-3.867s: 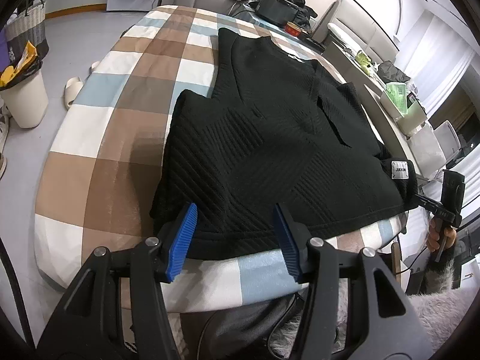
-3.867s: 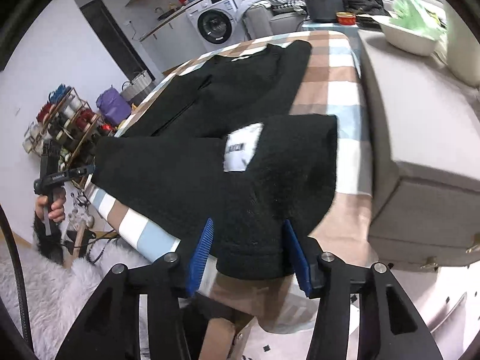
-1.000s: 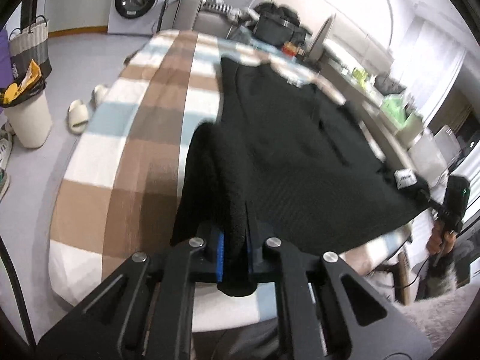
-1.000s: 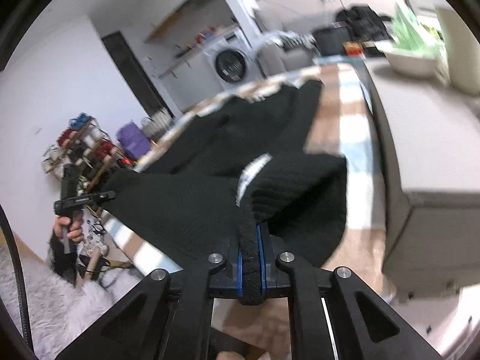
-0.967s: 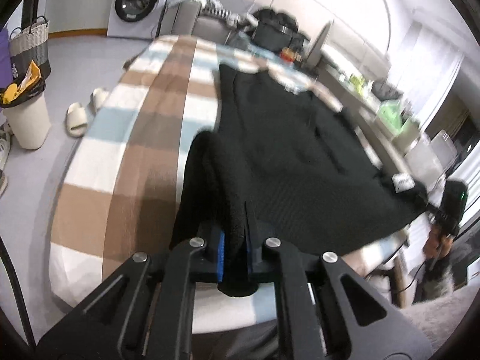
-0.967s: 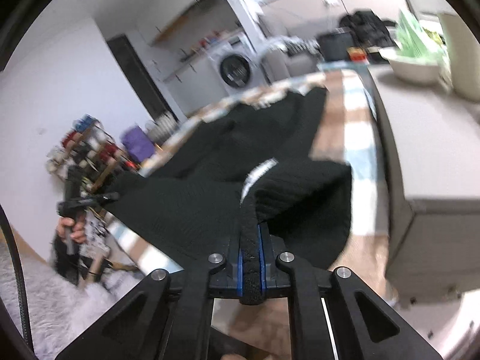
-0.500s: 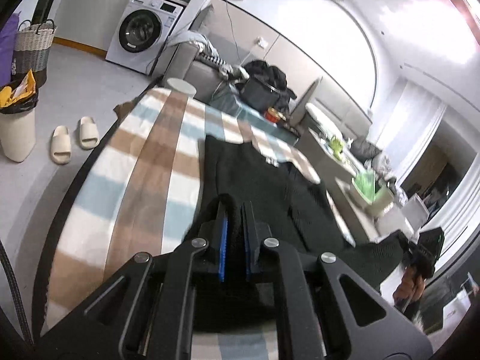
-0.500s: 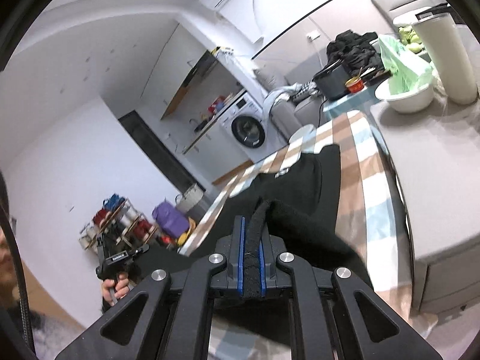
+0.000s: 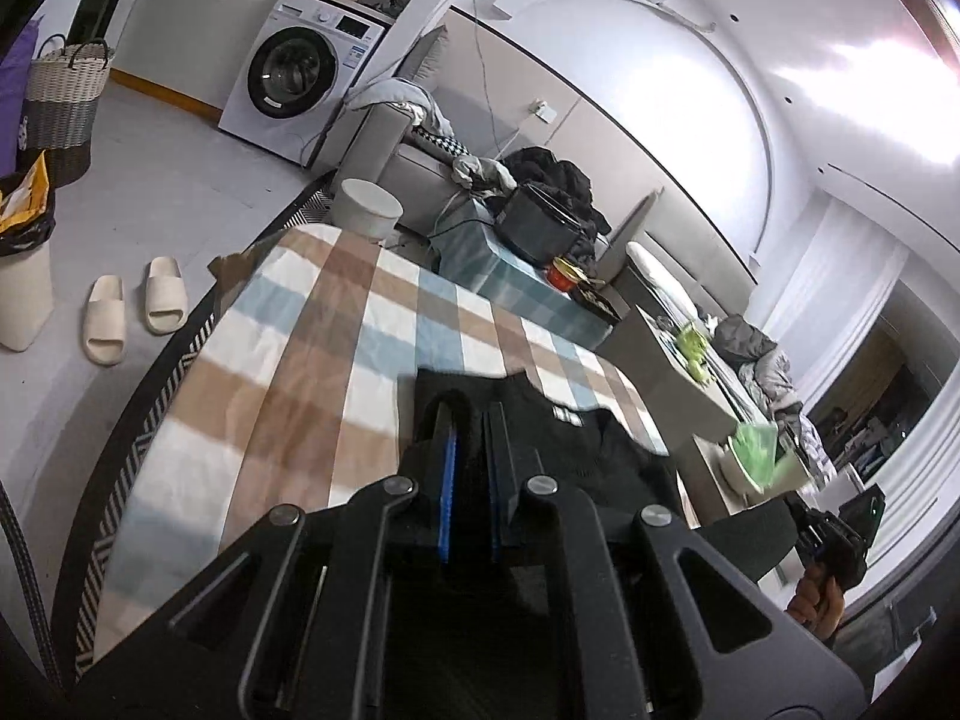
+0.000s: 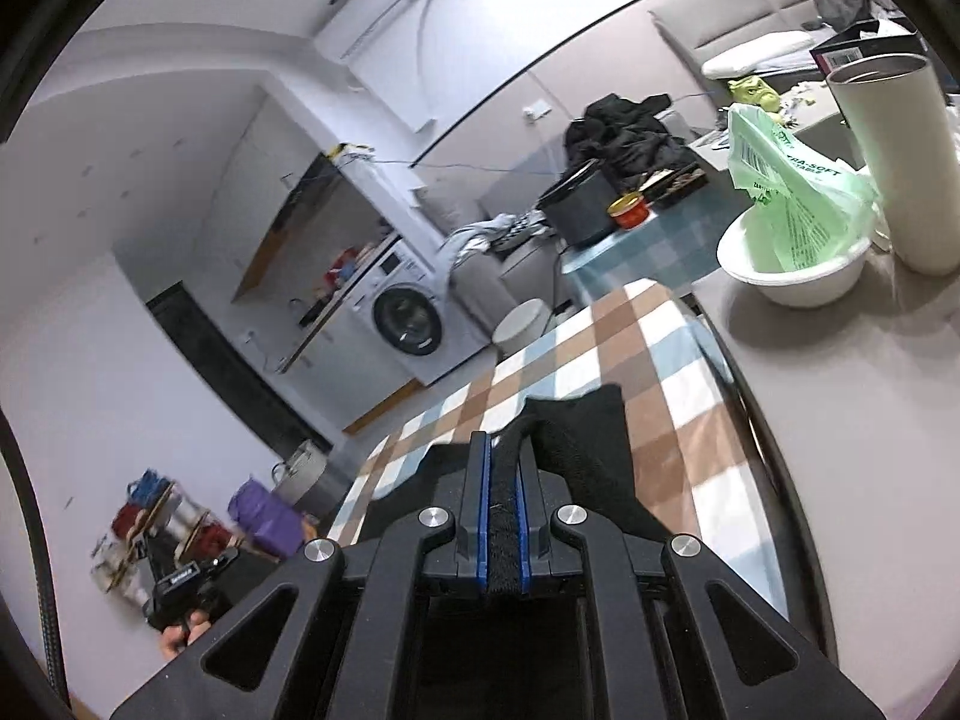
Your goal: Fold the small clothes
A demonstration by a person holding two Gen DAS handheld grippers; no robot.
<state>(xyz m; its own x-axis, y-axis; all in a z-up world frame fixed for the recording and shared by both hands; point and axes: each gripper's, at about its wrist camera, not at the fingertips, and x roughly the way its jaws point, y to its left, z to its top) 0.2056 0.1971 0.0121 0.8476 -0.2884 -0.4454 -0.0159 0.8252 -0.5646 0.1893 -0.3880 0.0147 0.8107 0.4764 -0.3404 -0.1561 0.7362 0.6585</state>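
Note:
A black knit sweater (image 9: 606, 450) lies on the checked tablecloth (image 9: 336, 324), its collar end toward the far side. My left gripper (image 9: 471, 420) is shut on the sweater's hem, and black fabric fills the gap between its blue pads. In the right wrist view my right gripper (image 10: 503, 450) is shut on the sweater (image 10: 591, 450) too, with a strip of knit pinched between the pads. Both grippers hold the hem lifted above the table. The other gripper (image 9: 840, 531) and its hand show at the lower right of the left wrist view.
A grey counter (image 10: 840, 420) beside the table carries a white bowl (image 10: 792, 276) with a green bag and a tall cup (image 10: 900, 162). A washing machine (image 9: 294, 78), slippers (image 9: 135, 306), a white bin (image 9: 18, 276) and a basket (image 9: 60, 96) stand on the floor to the left.
Both grippers have risen and moved toward the far end of the table, carrying the sweater's hem over its body. More of the room now shows above the table.

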